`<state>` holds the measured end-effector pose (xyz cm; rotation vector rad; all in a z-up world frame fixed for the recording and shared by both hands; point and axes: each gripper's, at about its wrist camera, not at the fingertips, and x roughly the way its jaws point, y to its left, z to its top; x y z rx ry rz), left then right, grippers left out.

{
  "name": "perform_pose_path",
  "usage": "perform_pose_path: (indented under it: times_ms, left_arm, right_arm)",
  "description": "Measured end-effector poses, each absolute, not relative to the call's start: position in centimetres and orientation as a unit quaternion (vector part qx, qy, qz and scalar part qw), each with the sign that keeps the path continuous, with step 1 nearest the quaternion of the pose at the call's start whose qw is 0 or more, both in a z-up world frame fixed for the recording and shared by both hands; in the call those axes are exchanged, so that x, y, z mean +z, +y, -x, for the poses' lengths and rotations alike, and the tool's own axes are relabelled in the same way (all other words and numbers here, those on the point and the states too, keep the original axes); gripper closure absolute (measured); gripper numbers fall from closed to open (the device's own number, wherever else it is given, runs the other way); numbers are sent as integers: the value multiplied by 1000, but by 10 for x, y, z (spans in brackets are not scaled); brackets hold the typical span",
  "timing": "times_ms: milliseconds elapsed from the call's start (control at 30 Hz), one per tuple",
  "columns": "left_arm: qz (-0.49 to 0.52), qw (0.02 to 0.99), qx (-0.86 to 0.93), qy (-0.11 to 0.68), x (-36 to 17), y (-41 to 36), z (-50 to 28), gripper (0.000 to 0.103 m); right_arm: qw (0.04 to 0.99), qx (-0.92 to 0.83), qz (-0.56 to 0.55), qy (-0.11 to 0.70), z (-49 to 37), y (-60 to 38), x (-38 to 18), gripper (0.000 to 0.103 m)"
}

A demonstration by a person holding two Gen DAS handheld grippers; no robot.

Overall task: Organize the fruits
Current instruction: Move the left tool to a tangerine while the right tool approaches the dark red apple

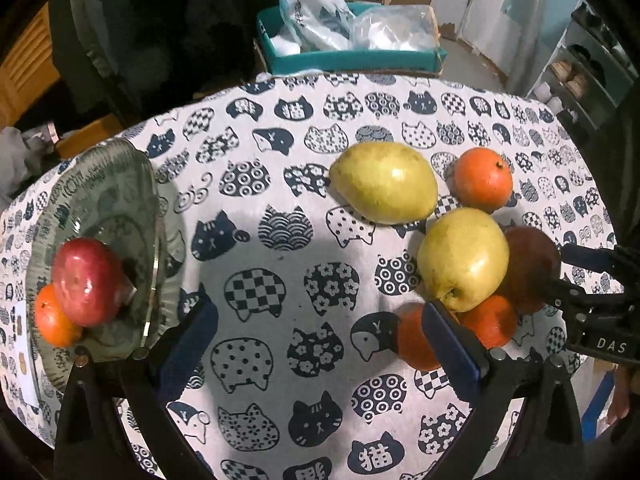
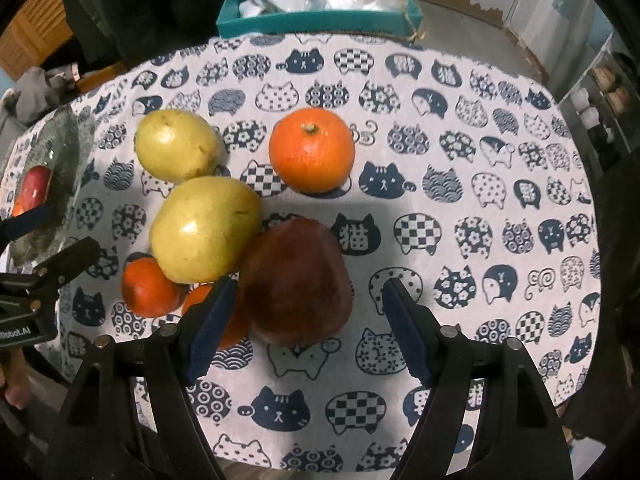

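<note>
Several fruits lie on the cat-print tablecloth (image 2: pixel 480 160). A dark red apple (image 2: pixel 296 280) sits between the fingers of my right gripper (image 2: pixel 310 316), which is open, with its right pad clear of the apple. Beside the apple are two yellow-green pears (image 2: pixel 204 228) (image 2: pixel 176 144), an orange (image 2: pixel 312 150) further back and two small oranges (image 2: pixel 148 288). My left gripper (image 1: pixel 320 344) hangs open over bare cloth, and its right finger (image 1: pixel 452 344) overlaps an orange (image 1: pixel 416 340). At the left a glass plate (image 1: pixel 100 160) holds a red apple (image 1: pixel 88 280) and an orange (image 1: pixel 52 320).
Behind the table stands a teal box (image 1: pixel 352 56) filled with plastic bags. A dark garment on a chair (image 1: pixel 160 20) is at the back left and shelves (image 1: pixel 580 68) are at the right. The right gripper (image 1: pixel 572 276) shows at the left view's right edge.
</note>
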<state>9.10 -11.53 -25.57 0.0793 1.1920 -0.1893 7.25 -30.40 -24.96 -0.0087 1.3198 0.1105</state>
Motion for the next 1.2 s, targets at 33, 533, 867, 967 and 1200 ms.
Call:
perform_pose_path:
  times_ms: [33, 533, 867, 967, 1200]
  left_arm:
    - [-37, 821, -89, 562, -258, -116, -92, 1]
    - [-45, 807, -123, 576, -268, -137, -85, 1]
    - [-49, 798, -144, 583, -274, -150, -79, 1]
    - [-48, 795, -153, 586, -276, -155, -78, 1]
    - [-37, 786, -170, 593, -283, -159, -75, 1]
  right_arm:
    - [787, 54, 2, 615, -74, -304, -253, 28]
    - [766, 77, -55, 636, -84, -314, -281, 34]
    - [783, 9, -18, 622, -73, -342, -277, 33]
    - [783, 11, -18, 622, -73, -343, -277, 33]
    - [771, 15, -32, 636, -80, -344, -292, 32]
